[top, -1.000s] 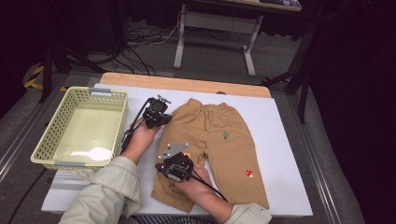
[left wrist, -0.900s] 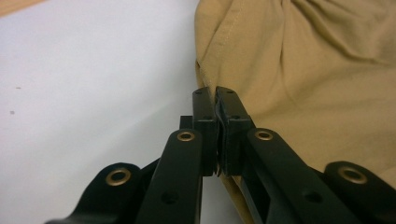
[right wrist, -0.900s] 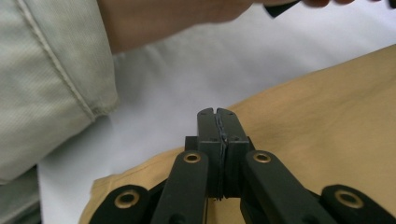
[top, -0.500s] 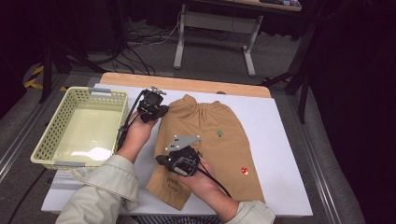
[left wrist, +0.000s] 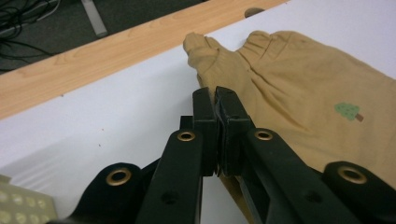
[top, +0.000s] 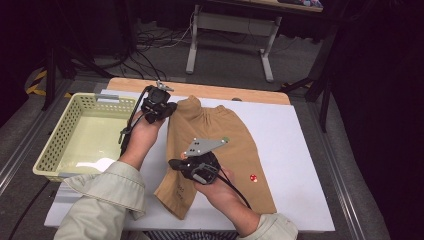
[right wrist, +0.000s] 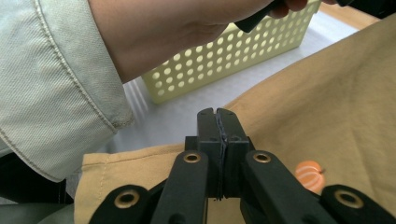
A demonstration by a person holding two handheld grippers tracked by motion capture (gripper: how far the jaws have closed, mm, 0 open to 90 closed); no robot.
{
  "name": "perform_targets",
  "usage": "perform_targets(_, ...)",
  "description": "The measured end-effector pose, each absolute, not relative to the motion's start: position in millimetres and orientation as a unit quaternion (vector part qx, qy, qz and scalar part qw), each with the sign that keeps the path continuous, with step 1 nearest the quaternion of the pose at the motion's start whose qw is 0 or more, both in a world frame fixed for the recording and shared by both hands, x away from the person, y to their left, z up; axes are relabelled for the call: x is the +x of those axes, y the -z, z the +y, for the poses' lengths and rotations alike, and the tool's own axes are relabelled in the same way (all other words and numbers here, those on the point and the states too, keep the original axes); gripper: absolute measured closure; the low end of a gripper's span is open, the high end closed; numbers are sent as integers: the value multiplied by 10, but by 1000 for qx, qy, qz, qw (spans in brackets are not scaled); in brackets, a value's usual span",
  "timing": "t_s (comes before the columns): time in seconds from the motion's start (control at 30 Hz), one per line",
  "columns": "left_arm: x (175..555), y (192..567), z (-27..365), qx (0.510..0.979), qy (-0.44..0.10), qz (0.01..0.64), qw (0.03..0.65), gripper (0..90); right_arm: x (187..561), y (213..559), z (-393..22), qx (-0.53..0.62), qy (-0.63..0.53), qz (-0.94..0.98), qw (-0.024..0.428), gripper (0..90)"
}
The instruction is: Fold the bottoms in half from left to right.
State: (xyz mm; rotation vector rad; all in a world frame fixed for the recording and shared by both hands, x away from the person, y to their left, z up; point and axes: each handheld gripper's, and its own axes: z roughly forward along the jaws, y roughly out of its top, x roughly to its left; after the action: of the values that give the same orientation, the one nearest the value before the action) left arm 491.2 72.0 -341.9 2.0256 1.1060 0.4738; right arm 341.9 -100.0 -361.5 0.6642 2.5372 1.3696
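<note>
A pair of tan shorts (top: pixel 225 150) lies on the white table (top: pixel 300 140), just to the right of a pale yellow perforated basket (top: pixel 55 145) that stands at the table's left end. The shorts' left side is gathered up off the surface and partly folded toward their middle, while their right half lies flat.

The left tongs (top: pixel 167 111) are at the shorts' waistband corner nearest the basket. In the left gripper view the 2 black jaws of the left tongs (left wrist: pixel 216 100) are pressed together with a fold of the tan cloth pinched between them; the bunched elastic waistband rises just beyond the tips, and a small green tree print (left wrist: pixel 348 111) shows on the cloth to the right of them.

The right tongs (top: pixel 175 164) are at the left leg of the shorts, nearer the person than the left tongs. In the right gripper view the jaws of the right tongs (right wrist: pixel 218 114) are clamped tight on the tan cloth, with a hem edge lying below them. A small red-and-white mushroom print (right wrist: pixel 309 173) sits on the cloth just right of the jaws; in the high view it lies on the shorts' right leg (top: pixel 253 178).

A pale green sleeve (right wrist: pixel 56 88) and the left forearm lie between the basket and the shorts.
</note>
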Motion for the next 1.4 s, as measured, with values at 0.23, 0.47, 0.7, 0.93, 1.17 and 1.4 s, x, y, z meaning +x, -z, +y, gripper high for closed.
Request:
perform_targets(0.23, 4889, 3356, 628, 793, -185, 423, 398, 875, 3418, 3535, -1134, 228, -465, 850, 95, 900)
perform_targets(0.47, 4880, 3348, 423, 794, -171, 403, 421, 875, 3367, 3511, -1403, 248, -471, 840, 106, 900)
perform_targets(0.7, 4847, 3340, 124, 803, -161, 366, 442, 873, 3301, 3499, -1842, 281, -476, 825, 121, 900)
perform_targets(0.93, 4834, 3373, -174, 812, -151, 341, 449, 871, 3219, 3546, -2281, 324, -477, 806, 131, 900)
perform_targets(1.17, 4820, 3454, -489, 822, -144, 318, 450, 870, 3195, 3621, -2647, 362, -476, 791, 131, 900)
perform_targets(1.4, 4847, 3562, -708, 829, -140, 305, 448, 868, 3186, 3693, -2888, 391, -448, 790, 147, 899)
